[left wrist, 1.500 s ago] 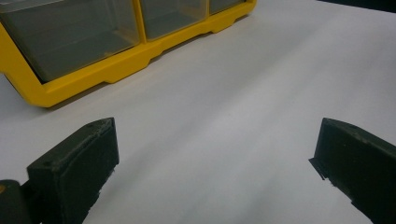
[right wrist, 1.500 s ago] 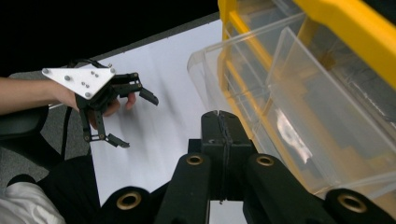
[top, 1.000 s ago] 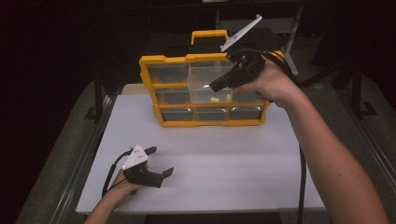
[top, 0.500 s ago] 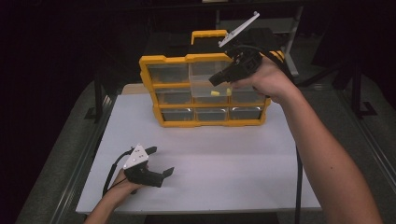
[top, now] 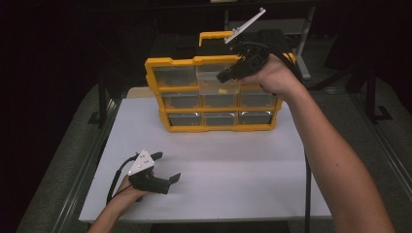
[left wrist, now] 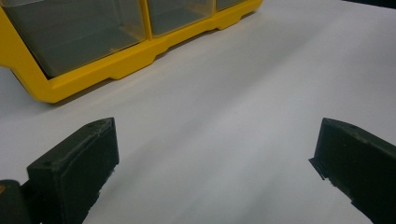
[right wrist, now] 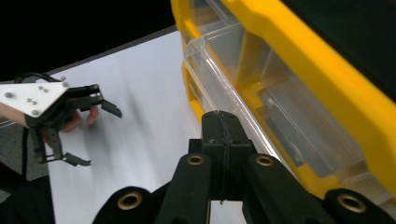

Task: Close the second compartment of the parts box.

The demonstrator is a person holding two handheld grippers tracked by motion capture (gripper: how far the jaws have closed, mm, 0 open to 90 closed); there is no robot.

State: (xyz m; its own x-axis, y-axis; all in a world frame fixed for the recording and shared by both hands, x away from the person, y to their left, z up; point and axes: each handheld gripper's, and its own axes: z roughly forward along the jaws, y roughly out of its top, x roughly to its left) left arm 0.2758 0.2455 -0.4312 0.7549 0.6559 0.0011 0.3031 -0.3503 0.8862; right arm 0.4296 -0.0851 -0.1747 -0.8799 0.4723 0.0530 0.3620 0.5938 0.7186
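Against the counter's (top: 233,160) far edge, the yellow drawer cabinet (top: 160,87) has its top-middle clear drawer (top: 214,86) pulled out, the right hand-held gripper (top: 228,74), jaws closed and empty, now higher at its front, the left hand-held gripper (top: 167,170) resting spread open near the front-left corner.
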